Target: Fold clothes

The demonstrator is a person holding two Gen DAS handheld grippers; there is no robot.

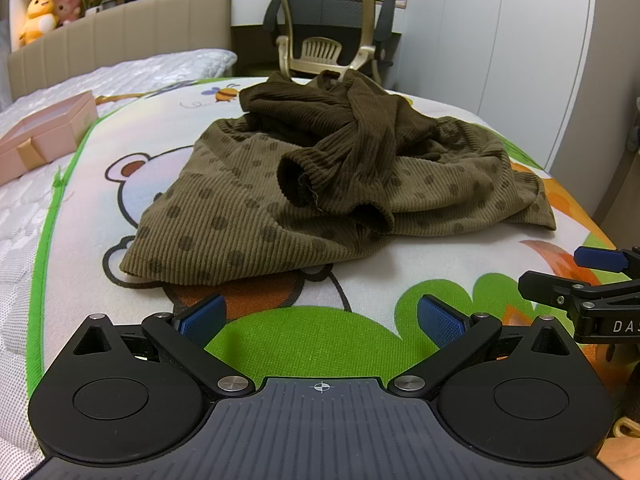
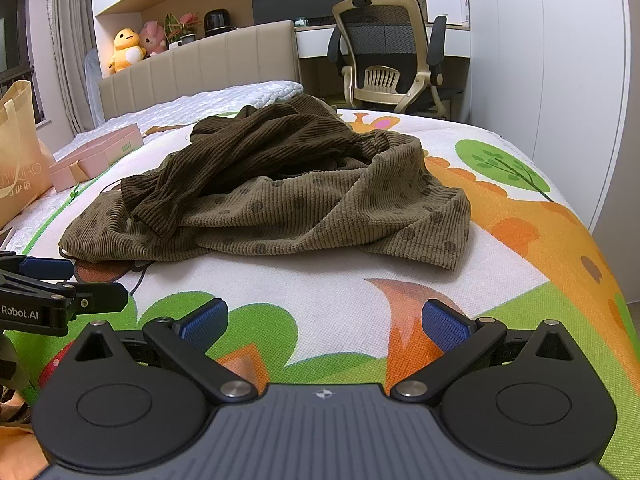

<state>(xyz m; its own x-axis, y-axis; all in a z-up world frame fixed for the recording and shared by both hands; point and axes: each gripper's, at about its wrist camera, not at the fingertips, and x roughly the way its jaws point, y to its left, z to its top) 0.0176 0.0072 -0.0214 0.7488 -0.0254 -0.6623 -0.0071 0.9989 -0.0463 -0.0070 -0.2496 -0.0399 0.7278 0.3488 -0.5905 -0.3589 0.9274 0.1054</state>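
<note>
Two grippers are being held low over the near edge of the cartoon-print play mat (image 1: 320, 336). The left gripper (image 1: 320, 320) is being kept wide open, its two blue pads (image 1: 200, 320) well apart and nothing between them; the right gripper (image 2: 324, 322) is likewise being held fully spread and empty. Each is being cut off at the other's frame edge, at 3 o'clock in the left view and 9 o'clock in the right.

Toward 12 o'clock, at the middle of the mat, one olive-brown ribbed garment with dark dots (image 1: 280, 200) is lying crumpled. One darker brown sleeve (image 1: 320, 168) is being seen draped over it with its cuff opening facing the camera; the second sleeve and the neckline are being hidden in the folds.

At 10 o'clock, one pink gift box (image 1: 44, 136) is resting on the white quilted mattress (image 1: 140, 72); whether anything is inside cannot be told. One beige tote bag (image 2: 18, 152) is being cropped at 9 o'clock in the right view.

Farther off, one office chair (image 2: 388, 52) is standing at 12 o'clock, and two plush toys (image 2: 138, 44) are sitting behind the headboard (image 2: 200, 60) at 11 o'clock.
</note>
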